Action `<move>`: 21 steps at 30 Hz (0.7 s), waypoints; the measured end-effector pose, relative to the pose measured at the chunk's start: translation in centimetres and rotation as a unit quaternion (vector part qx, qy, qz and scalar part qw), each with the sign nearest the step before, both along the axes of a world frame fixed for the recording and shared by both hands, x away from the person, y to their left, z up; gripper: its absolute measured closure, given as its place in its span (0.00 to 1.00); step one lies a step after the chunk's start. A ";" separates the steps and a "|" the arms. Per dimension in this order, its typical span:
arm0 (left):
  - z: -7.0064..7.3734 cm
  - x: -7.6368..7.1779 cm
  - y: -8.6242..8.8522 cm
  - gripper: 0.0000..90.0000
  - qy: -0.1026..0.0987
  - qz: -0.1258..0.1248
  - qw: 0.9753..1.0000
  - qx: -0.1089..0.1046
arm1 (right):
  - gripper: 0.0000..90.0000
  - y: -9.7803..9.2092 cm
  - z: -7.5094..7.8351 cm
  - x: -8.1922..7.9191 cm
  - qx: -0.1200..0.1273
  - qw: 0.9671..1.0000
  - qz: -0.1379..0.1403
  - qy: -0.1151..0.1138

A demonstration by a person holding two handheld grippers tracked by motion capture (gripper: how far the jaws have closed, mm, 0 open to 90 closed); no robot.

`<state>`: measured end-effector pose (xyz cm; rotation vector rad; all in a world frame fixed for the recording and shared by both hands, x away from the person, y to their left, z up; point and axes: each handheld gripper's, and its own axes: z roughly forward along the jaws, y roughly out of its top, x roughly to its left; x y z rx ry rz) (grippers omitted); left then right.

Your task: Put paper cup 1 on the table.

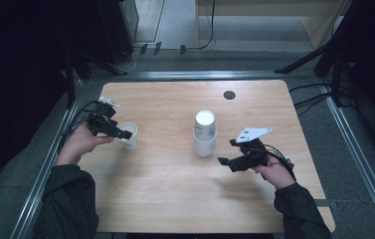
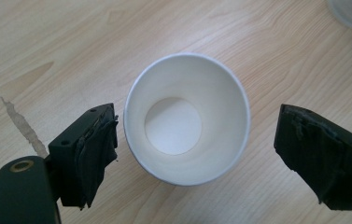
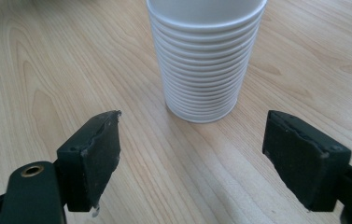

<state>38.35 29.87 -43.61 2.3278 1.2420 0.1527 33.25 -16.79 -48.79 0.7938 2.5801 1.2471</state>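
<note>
Below, pale wood table (image 1: 165, 199), dark room, both grippers' fingers spread, single cup (image 2: 186, 119)

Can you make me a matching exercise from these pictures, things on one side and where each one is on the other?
Things:
1. single cup
2. stack of cups
3. dark round spot
4. right gripper

Places:
A. far side of the table
B. between the left gripper's open jaws
C. table middle, upside down
D. just right of the stack

Pairs: 1-B, 2-C, 3-A, 4-D
</note>
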 end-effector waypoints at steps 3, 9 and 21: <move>0.9 -0.4 0.1 0.15 -0.014 0.001 1.000 -0.008 | 0.23 -0.1 -0.1 0.1 -0.008 1.000 0.002 0.000; 2.1 -1.1 -0.4 0.16 -0.031 -0.011 0.999 -0.040 | 0.23 -0.2 0.0 0.3 0.002 1.000 -0.006 -0.003; 2.8 -2.1 -2.5 0.16 -0.052 -0.042 0.995 -0.069 | 0.16 -0.3 0.9 1.0 0.001 1.000 -0.010 0.016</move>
